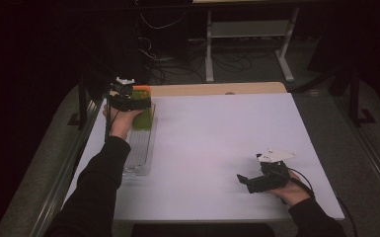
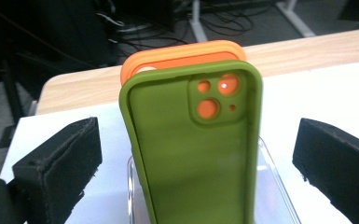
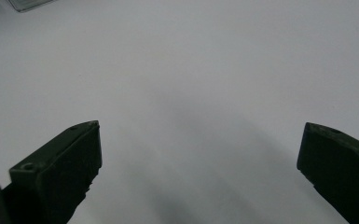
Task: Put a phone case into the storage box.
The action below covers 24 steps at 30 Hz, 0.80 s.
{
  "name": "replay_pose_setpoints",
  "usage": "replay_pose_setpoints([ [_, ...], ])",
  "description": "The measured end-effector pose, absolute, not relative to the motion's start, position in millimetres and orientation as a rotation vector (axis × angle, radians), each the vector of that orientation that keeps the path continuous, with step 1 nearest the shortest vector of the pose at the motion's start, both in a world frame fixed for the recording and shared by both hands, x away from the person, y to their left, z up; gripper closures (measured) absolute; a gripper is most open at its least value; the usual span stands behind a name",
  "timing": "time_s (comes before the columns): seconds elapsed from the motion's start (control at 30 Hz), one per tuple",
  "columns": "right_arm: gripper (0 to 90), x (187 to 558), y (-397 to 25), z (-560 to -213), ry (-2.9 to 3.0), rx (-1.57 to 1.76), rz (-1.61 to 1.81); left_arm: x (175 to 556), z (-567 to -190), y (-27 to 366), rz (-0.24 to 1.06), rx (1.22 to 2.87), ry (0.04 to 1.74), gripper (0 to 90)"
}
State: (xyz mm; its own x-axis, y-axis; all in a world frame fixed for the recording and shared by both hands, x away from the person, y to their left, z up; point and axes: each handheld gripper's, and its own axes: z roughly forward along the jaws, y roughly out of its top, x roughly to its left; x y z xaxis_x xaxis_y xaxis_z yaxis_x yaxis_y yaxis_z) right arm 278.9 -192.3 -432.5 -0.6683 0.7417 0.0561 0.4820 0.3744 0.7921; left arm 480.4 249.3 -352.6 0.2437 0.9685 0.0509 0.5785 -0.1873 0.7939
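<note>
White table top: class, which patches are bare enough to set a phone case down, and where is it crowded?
The wide middle of the white table top, between the clear tray and the right gripper, is bare. It is crowded at the far left, where the left gripper brackets the upright green case and orange case.

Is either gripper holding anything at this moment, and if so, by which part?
Nothing is held. The left gripper has open jaws either side of the green phone case standing in the clear rack, without touching it. The right gripper is open over bare table.
</note>
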Motion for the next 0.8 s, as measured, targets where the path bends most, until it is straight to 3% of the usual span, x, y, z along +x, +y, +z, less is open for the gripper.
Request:
replay_pose_setpoints([
  [0.23, 0.0, 279.5, -192.6, -432.3, 2.323, 1.068, 1.185, 465.7, -344.8, 258.4, 0.625, 1.915, 1.286, 0.0],
  [0.8, 0.0, 279.8, -194.5, -430.9, 2.321, 1.073, 1.197, 425.0, -326.9, 258.7, 0.489, 1.961, 1.038, 0.0],
])
